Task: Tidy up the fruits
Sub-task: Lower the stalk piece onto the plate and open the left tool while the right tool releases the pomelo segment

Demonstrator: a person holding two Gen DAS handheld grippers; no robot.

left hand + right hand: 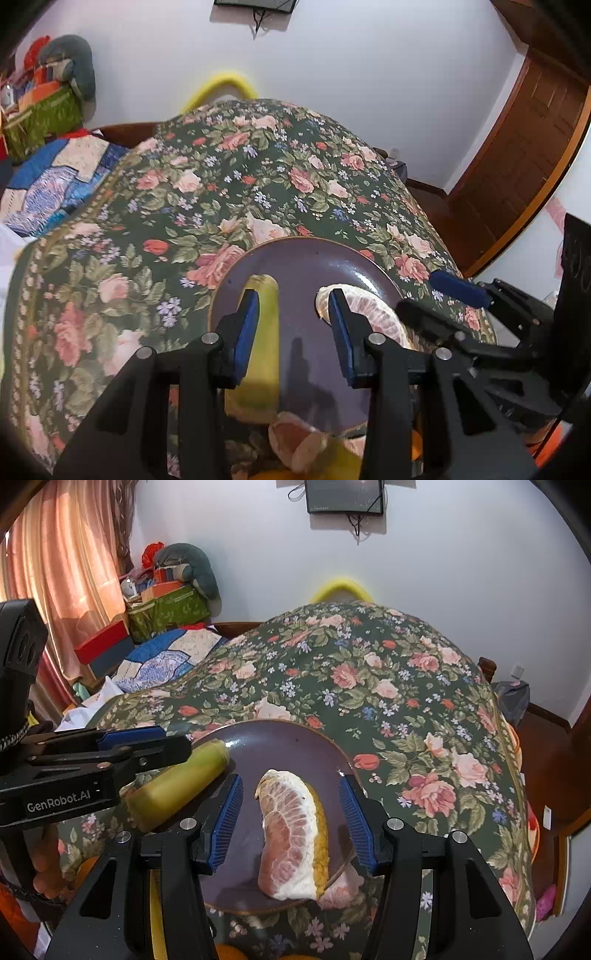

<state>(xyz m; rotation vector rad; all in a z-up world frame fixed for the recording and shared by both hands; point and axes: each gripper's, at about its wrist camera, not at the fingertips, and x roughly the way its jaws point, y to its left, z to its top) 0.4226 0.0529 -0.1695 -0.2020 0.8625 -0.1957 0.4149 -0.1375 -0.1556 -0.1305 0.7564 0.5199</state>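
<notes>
A purple plate (306, 266) (280, 746) sits on the floral tablecloth. On it lie a yellow-green banana piece (266, 350) (184, 779) and a peeled pomelo wedge (369, 314) (291, 834). My left gripper (293, 299) (173, 744) hovers open over the plate. The banana piece lies by its left pad (245, 332), and its right pad is well apart from the fruit. My right gripper (291, 781) (417, 291) straddles the pomelo wedge with a gap on both sides, so it is open.
More fruit lies at the near table edge: a pomelo piece (295, 443) (343, 886) and an orange (229, 952). The floral table (406, 701) drops off at right toward a wooden door (517, 166). A yellow chair back (340, 587) and a cluttered bed (166, 657) stand behind.
</notes>
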